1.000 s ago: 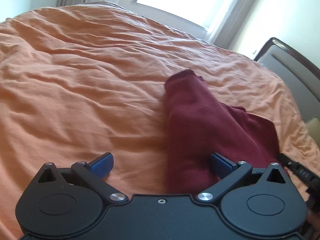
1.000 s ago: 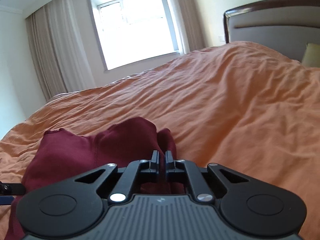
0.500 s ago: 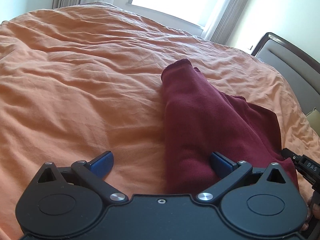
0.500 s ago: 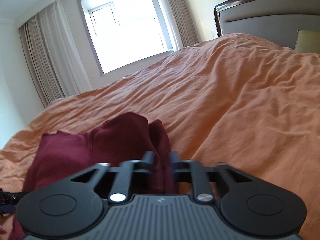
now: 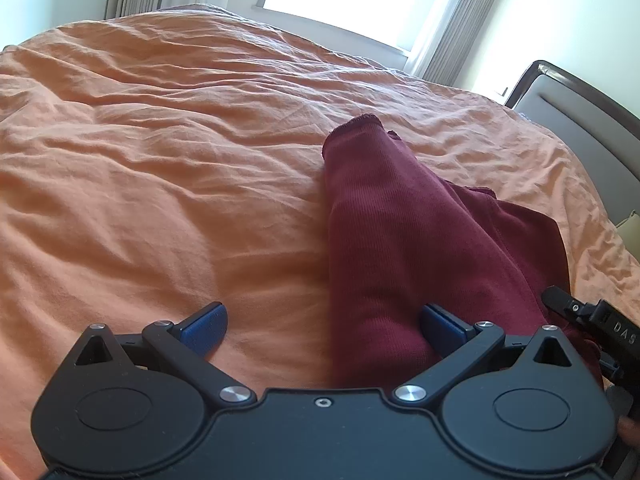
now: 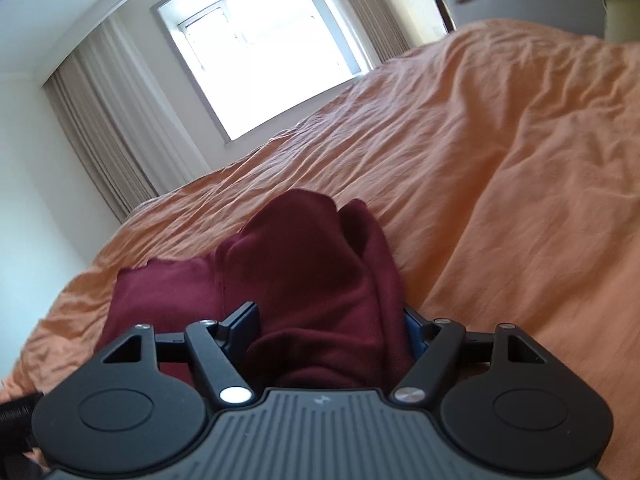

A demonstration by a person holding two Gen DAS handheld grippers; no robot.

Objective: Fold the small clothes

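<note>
— Both grippers, what are they doing?
— Left gripper (image 5: 324, 326) has its jaws spread wide, low over the orange bedspread (image 5: 168, 152); its right finger sits against the near end of the dark red garment (image 5: 384, 248), nothing clamped. Right gripper (image 6: 330, 324) is also parted, with a bunch of the cloth lying between the fingers, not pinched.
— Where is the garment?
— On the bed, folded lengthwise into a long band running away towards the window (image 6: 264, 44).
— Which step, then?
— Probably between folds. Next likely calls for both to close on the near edge and carry it over to the far end, keeping the layers aligned.
</note>
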